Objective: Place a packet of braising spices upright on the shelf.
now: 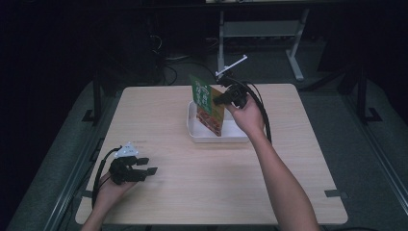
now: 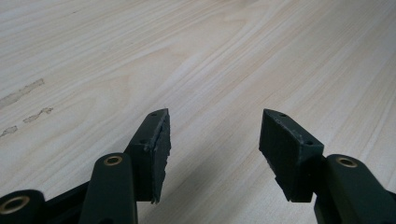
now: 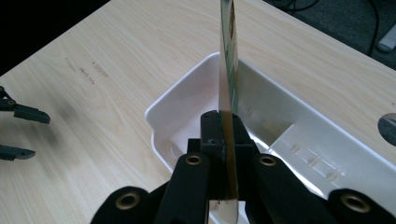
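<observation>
White tray (image 1: 197, 132), rectangular, open-topped, standing on the far middle of the pale wooden table (image 1: 202, 187); low moulded ribs show on its inner wall in the right gripper view. Contents: one flat packet (image 1: 208, 103), green at the top and orange-red lower down, held upright and slightly tilted, its lower edge down inside the tray; whether that edge touches the floor cannot be told. Right gripper (image 3: 225, 122): jaws clamped on the packet's thin edge, which rises straight up between them. Left gripper (image 1: 153, 166): well apart from the tray, near the table's front left corner, low over bare wood; jaws apart, nothing between them. Beyond the far edge, dim floor, cables and the legs of a metal stand (image 1: 260, 29).
</observation>
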